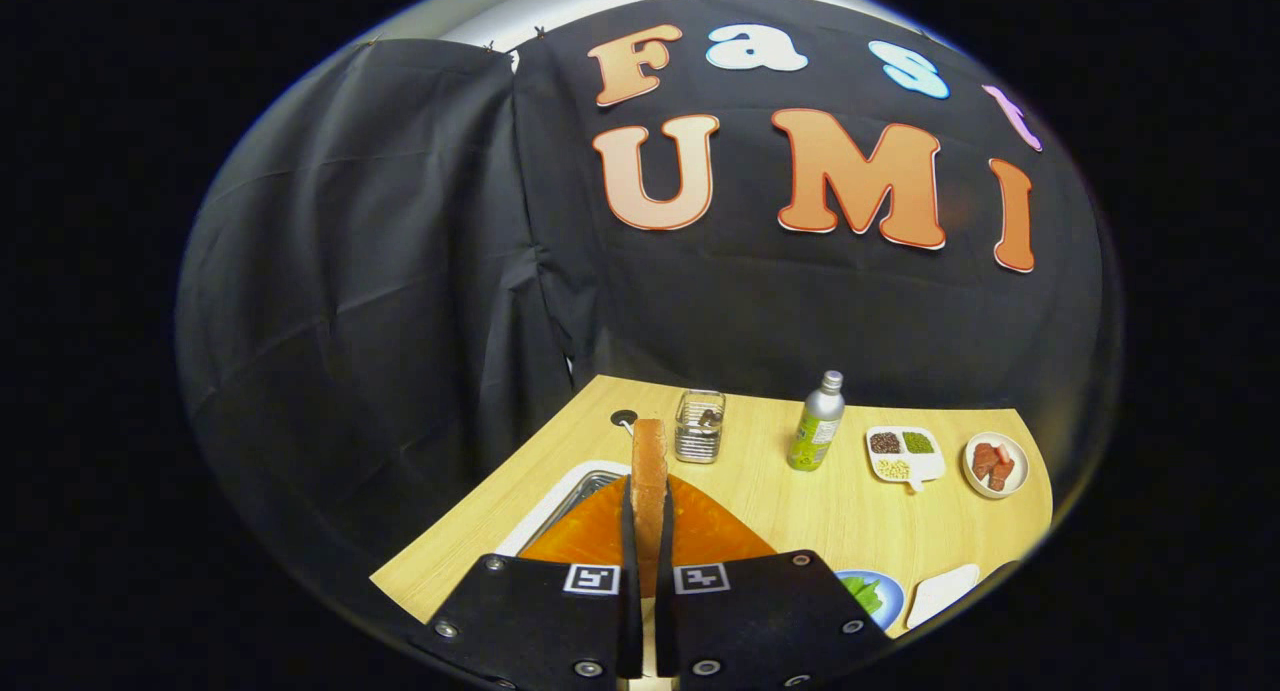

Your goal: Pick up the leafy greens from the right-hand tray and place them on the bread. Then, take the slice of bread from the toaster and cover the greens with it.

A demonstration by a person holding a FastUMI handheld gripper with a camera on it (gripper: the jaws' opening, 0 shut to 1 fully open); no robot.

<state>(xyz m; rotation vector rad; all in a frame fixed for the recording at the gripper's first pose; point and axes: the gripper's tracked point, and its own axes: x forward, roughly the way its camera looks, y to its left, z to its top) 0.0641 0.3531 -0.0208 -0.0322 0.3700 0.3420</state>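
Observation:
My gripper point(647, 531) is shut on a slice of bread point(648, 476), which stands on edge between the two fingers and sticks out ahead of them. Below and behind the slice lies an orange toaster top point(710, 533), partly hidden by the fingers. To the right of the fingers a blue plate point(893, 593) holds leafy greens point(866, 593). A white tray point(945, 591) lies just right of that plate.
On the wooden table point(800, 511) beyond the fingers stand a clear glass jar point(699, 427), a silver bottle point(817, 423), a white divided dish point(905, 455) with seeds and a small plate point(996, 464) of red pieces. A metal tray point(572, 501) sits left of the toaster.

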